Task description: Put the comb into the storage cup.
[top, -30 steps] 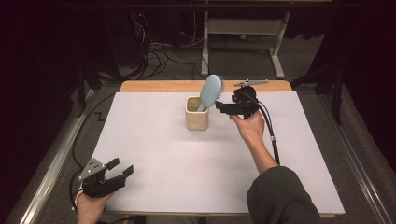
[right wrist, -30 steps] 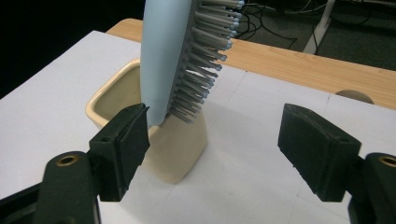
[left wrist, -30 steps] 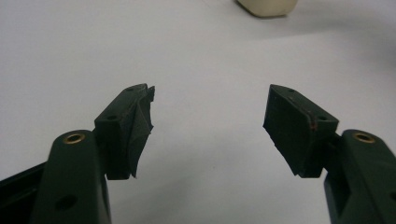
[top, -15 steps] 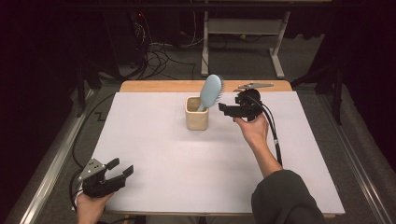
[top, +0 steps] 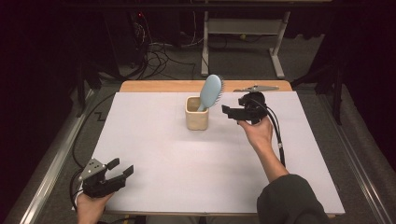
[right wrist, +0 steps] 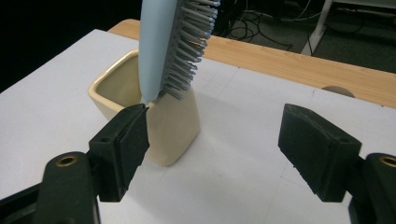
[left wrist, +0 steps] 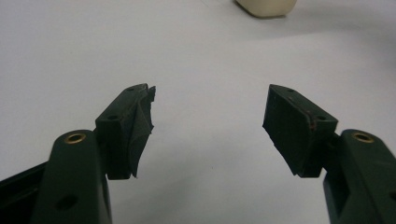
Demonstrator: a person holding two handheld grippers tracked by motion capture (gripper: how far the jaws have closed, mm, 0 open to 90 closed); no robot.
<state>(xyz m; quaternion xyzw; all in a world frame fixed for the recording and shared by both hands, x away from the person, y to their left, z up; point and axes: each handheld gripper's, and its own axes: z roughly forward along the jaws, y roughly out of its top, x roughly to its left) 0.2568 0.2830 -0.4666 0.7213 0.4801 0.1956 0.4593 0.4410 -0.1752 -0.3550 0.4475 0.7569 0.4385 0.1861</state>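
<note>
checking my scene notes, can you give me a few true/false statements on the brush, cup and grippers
1. The brush stands in the cup. True.
2. The right gripper grips the brush. False: its fingers are open, beside the cup, nothing between them.
3. The left gripper is open. True.
4. The cup lies on its side. False: it stands upright on the table.
5. The left gripper is next to the cup. False: it is at the near left corner.

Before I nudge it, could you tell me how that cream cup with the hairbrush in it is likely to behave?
The cup looks small and probably light. The blue hairbrush stands handle-down and leans well above its rim, so a push high up may tip both. A low push would more likely slide it across the smooth white table. Its glossy walls could be slippery.
</note>
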